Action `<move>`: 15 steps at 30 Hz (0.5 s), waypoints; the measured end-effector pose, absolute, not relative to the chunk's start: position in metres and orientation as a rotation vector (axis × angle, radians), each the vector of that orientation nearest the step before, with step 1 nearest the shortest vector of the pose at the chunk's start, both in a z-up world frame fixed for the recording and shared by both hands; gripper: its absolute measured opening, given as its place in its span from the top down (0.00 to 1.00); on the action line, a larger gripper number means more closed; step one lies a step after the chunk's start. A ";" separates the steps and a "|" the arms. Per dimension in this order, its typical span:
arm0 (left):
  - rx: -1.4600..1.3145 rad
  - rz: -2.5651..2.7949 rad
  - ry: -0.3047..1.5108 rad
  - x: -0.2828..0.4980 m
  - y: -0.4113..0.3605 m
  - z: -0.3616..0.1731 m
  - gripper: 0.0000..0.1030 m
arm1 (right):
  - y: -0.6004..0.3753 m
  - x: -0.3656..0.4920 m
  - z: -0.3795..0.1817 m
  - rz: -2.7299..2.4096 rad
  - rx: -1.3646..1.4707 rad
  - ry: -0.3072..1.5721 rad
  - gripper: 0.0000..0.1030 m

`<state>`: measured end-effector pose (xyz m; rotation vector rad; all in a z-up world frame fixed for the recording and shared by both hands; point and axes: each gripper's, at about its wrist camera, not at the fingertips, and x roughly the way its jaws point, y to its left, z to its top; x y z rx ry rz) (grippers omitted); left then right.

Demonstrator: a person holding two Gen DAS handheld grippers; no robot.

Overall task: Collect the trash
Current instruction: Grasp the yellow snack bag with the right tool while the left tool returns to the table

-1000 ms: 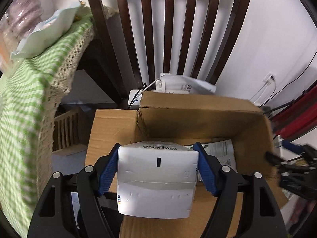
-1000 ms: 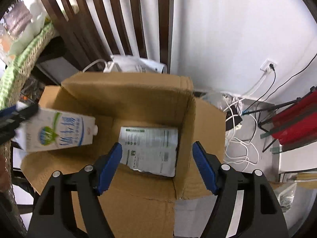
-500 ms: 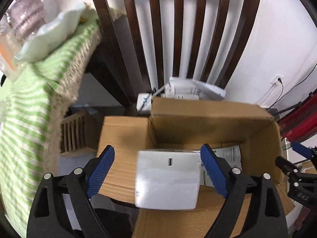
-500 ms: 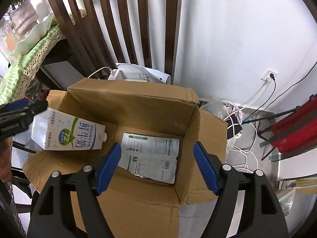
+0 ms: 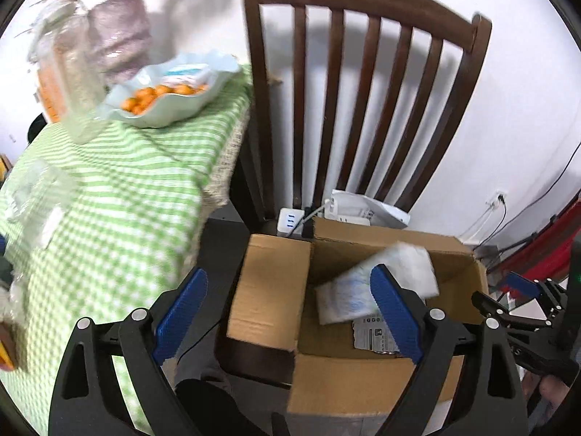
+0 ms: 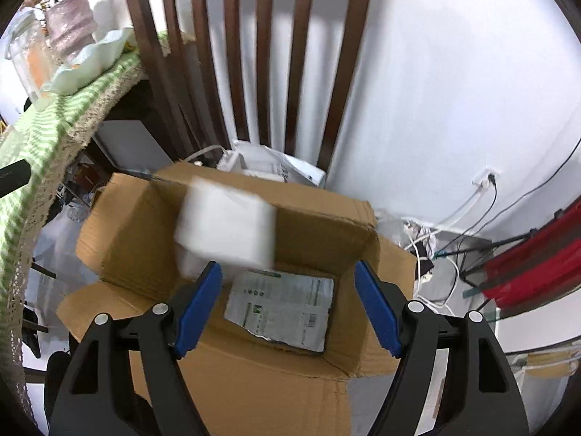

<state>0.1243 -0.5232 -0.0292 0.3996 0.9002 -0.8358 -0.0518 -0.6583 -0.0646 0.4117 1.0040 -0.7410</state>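
An open cardboard box [image 5: 268, 290] [image 6: 145, 254] stands in front of a dark wooden chair. A white milk carton [image 5: 348, 290] [image 6: 225, 229], blurred and tilted, is loose in the air in the box's mouth, touched by neither gripper. My left gripper [image 5: 287, 279] is open above the box's left flap with nothing between its blue pads. A flat printed packet [image 6: 283, 309] [image 5: 374, 338] lies on the box bottom. My right gripper [image 6: 288, 270] hangs open over the box, holding nothing; it also shows at the right edge of the left wrist view [image 5: 519, 290].
The chair's slatted back [image 5: 363, 109] rises behind the box. To the left is a table with a green checked cloth [image 5: 120, 196], a bowl of oranges [image 5: 170, 91] and a glass jar [image 5: 69, 69]. A white power strip [image 5: 290, 221], a white bag [image 6: 276, 167], wall cables [image 6: 472, 210] and red bars [image 6: 537, 269] crowd the floor.
My left gripper opened and let go of the milk carton, then rose and drew back toward the table. The carton tips into the box. My right gripper lifted slightly, still open.
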 end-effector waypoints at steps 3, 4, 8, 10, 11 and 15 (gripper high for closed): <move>0.345 -0.829 0.879 0.130 -0.495 -0.012 0.13 | -0.645 -0.041 -0.052 -0.731 0.385 0.973 0.30; 0.322 -0.824 0.867 0.132 -0.484 -0.005 0.11 | -0.642 -0.038 -0.049 -0.729 0.378 0.966 0.30; 0.271 -0.795 0.827 0.139 -0.448 0.015 0.11 | -0.624 -0.019 -0.030 -0.700 0.331 0.931 0.30; 0.248 -0.775 0.804 0.145 -0.427 0.025 0.11 | -0.613 -0.009 -0.019 -0.679 0.305 0.907 0.29; 0.237 -0.766 0.794 0.147 -0.417 0.030 0.10 | -0.608 -0.003 -0.015 -0.671 0.293 0.896 0.28; 0.193 -0.712 0.772 0.161 -0.375 0.042 0.08 | -0.584 0.022 0.002 -0.623 0.248 0.856 0.23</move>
